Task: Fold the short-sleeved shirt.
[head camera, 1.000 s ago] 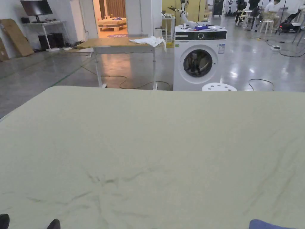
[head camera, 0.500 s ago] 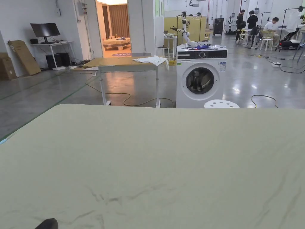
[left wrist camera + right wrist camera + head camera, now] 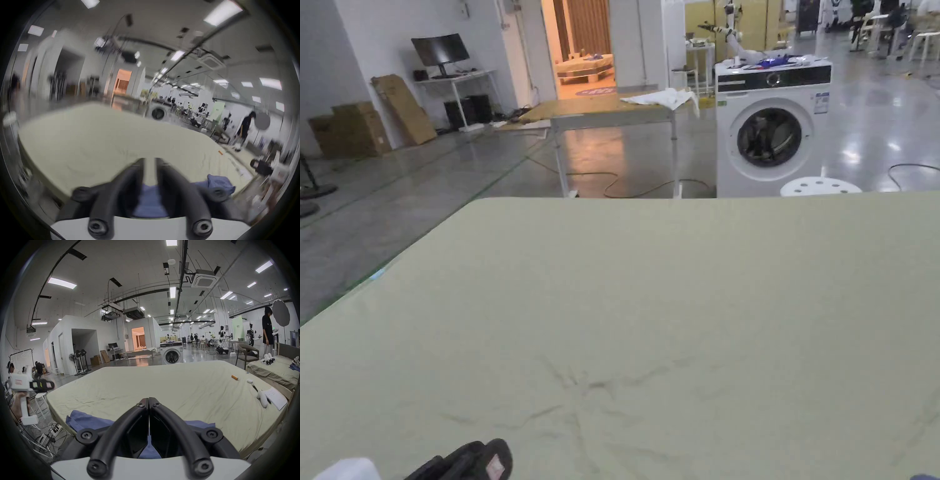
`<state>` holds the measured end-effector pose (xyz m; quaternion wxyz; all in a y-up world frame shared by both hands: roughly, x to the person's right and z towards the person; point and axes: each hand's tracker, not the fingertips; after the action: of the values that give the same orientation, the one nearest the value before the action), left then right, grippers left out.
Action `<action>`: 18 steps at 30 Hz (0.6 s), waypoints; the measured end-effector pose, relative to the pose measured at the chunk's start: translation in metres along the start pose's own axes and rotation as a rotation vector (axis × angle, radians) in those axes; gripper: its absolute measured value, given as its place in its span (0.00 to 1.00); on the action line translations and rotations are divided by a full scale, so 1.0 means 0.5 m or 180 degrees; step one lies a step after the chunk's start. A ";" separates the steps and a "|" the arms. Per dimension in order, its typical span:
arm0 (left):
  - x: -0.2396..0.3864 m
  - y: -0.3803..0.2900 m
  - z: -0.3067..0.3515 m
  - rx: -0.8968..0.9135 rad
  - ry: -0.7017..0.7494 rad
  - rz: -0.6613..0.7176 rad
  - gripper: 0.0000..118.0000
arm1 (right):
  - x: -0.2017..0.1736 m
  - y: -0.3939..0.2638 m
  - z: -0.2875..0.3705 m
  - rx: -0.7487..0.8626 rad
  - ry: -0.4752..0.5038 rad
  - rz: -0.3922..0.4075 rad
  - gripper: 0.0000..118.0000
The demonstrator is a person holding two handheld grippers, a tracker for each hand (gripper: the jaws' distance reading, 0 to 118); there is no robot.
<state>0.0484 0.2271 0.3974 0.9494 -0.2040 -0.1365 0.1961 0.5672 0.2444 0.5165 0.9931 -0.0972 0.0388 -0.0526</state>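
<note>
Pale green sheeting covers the bed [image 3: 146, 386], the largest surface here, lightly creased toward its near middle and bare across most of its width. Beyond its far edge stand a white washing machine [image 3: 773, 128] and, to its left, a tabletop [image 3: 600, 107] carrying a white cloth.

The blue short-sleeved shirt [image 3: 87, 421] lies bunched at the near edge of the bed, one end close to the near left corner; it is not yet spread flat, so no fold appears begun. Small loose items, among them an orange cylinder [image 3: 234, 377] and a sheet of paper [image 3: 274, 398], rest along the right side of the bed, well apart from the shirt.

The right tool [image 3: 148, 400] hovers above the shirt with its jaws pressed together and nothing between them. The left tool [image 3: 150, 162], blurred in its own view, has its jaws a narrow gap apart and holds nothing; in the right gripper view it sits off the bed's left side.

Risks, as a judgement: a pinch into the crumpled heap may catch several layers at once, so the shirt lifts as a lump. Lying at the very edge, the shirt may slide to the floor if dragged nearward. Spreading it far to the right could sweep the loose items.
</note>
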 end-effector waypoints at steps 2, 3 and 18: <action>-0.086 -0.023 -0.051 -0.0430 0.0117 0.0243 0.74 | 0.005 -0.011 0.003 -0.0060 0.0017 -0.0058 0.00; -0.117 -0.041 -0.067 -0.0521 0.0136 0.0316 0.87 | 0.004 -0.014 0.004 -0.0089 0.0028 -0.0093 0.00; -0.272 -0.156 -0.286 -0.1124 -0.0795 0.1909 0.30 | 0.018 -0.063 0.006 -0.0396 0.0021 -0.0204 0.00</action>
<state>0.0009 0.0557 0.2816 0.7759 -0.3701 -0.2172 0.4624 0.5734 0.2130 0.5249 0.9828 -0.1597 0.0422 -0.0822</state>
